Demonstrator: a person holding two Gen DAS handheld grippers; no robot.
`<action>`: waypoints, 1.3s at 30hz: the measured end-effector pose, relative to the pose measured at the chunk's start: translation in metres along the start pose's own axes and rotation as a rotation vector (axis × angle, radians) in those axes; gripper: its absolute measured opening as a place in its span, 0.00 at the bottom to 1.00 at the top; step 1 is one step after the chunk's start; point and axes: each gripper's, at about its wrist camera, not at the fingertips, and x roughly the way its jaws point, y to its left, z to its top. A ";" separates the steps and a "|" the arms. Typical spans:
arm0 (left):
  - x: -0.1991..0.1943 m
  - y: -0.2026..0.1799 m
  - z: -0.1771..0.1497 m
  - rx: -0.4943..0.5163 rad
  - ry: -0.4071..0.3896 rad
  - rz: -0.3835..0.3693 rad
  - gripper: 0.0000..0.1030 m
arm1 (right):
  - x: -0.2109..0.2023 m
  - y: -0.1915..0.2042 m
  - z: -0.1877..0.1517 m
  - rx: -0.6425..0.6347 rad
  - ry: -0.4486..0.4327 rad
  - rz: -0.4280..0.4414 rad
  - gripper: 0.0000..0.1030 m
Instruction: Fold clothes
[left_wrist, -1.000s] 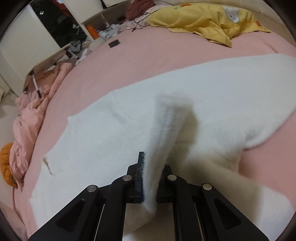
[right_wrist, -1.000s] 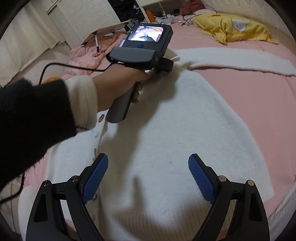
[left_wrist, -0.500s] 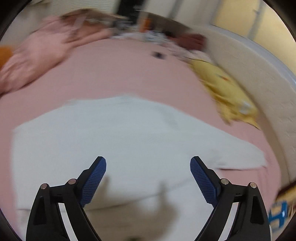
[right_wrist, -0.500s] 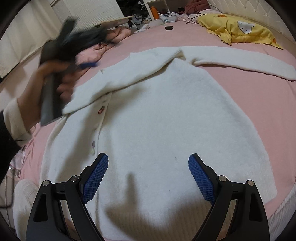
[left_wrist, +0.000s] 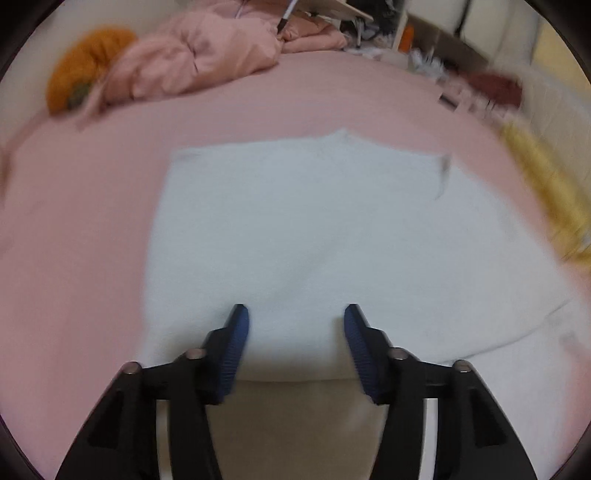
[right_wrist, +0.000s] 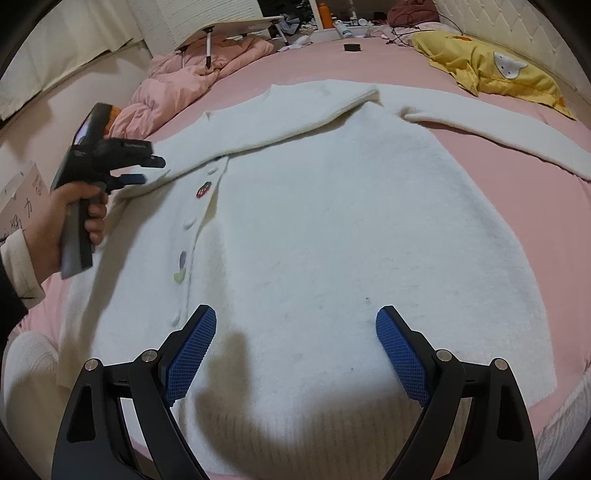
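Sleeve (right_wrist: 280, 114) released, folded crosswise over cardigan (right_wrist: 314, 240).

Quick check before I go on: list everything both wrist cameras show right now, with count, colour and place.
cardigan: one, white, spread flat on the bed, one sleeve folded across its top, the other stretched out to the right.
bed sheet: one, pink, under the cardigan.
duvet: one, pink, bunched at the bed's far left edge.
yellow garment: one, with a white cat patch, far right corner.
small black item: one, on the sheet at the far end.
orange bottle: one, among clutter beyond the bed.
orange cushion: one, beside the duvet.
left gripper: black, blue fingers closing, nothing between them, over the cardigan's near edge.
right gripper: black, blue fingers wide open, empty, above the hem.
hand: one, holding the left gripper's handle.
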 end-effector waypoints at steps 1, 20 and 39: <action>0.006 -0.001 0.000 0.044 0.010 0.024 0.53 | 0.000 0.000 0.000 -0.002 -0.001 0.000 0.86; -0.092 -0.018 -0.041 0.119 -0.074 -0.038 0.82 | -0.029 0.016 -0.004 -0.093 -0.119 -0.089 0.86; -0.199 -0.009 -0.229 0.116 -0.184 -0.136 0.88 | -0.098 0.043 -0.018 -0.169 -0.301 -0.123 0.86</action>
